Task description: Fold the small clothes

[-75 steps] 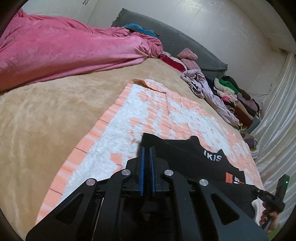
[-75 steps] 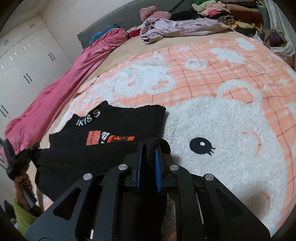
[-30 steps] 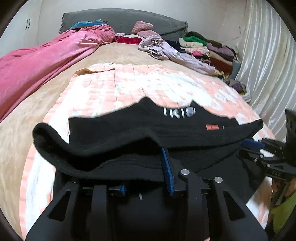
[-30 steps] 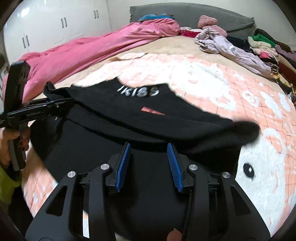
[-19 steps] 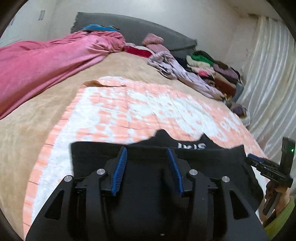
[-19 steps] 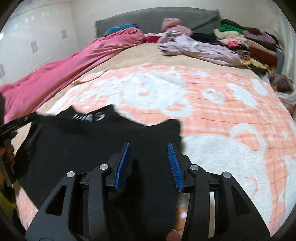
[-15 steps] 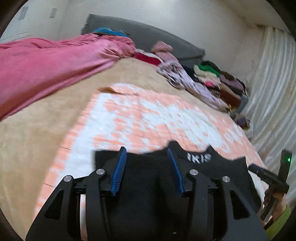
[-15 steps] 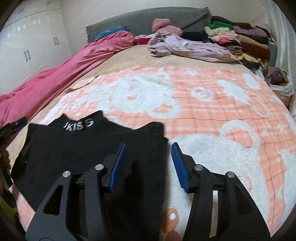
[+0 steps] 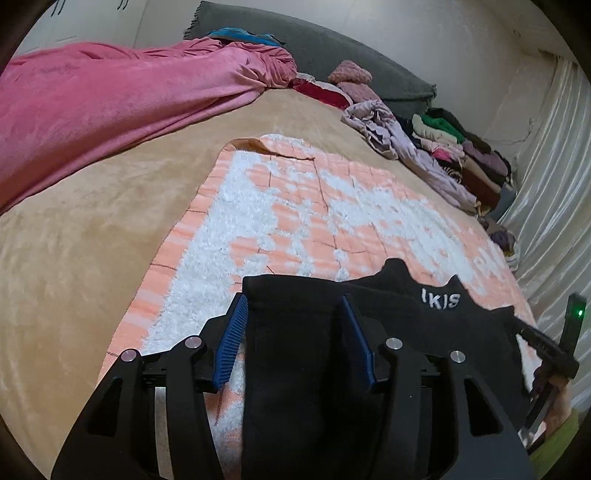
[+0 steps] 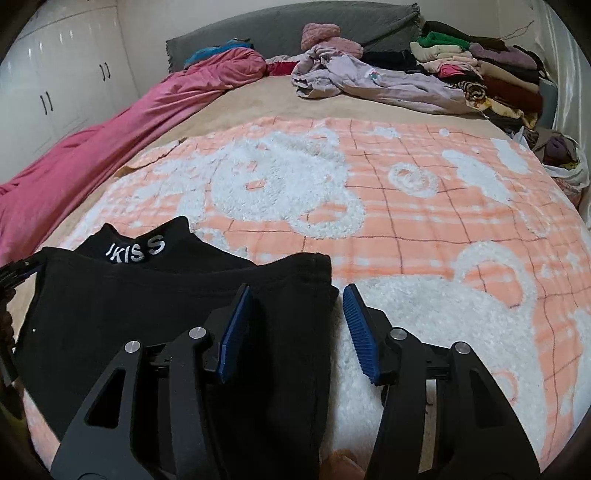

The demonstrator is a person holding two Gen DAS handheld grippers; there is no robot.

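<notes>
Closest to both cameras, a black garment (image 10: 155, 314) lies folded flat on the near part of an orange-and-white teddy-bear blanket (image 10: 406, 229), its collar with white lettering pointing away toward the head of the bed. Over its left edge, the left gripper (image 9: 293, 339) hangs with its blue-padded jaws spread wide, holding nothing, the dark fabric filling the gap between the pads. Over the opposite edge, the right gripper (image 10: 293, 332) is likewise spread and empty; its left pad sits above the black cloth and its right pad above white fleece, so the garment's side edge runs between them. From the left wrist view, the right gripper also shows at the far right border, a green light glowing on its body. Beyond the garment, the blanket stretches across a tan bedspread (image 9: 92, 229). Along the left side of the bed runs a bunched pink blanket (image 9: 110, 99). Further back, a lavender garment (image 10: 373, 83) sprawls loosely, with a stack of folded clothes (image 10: 480, 66) just beside it on the right. Farthest off stand a grey headboard (image 10: 288, 22) and white wardrobe doors (image 10: 62, 88).
</notes>
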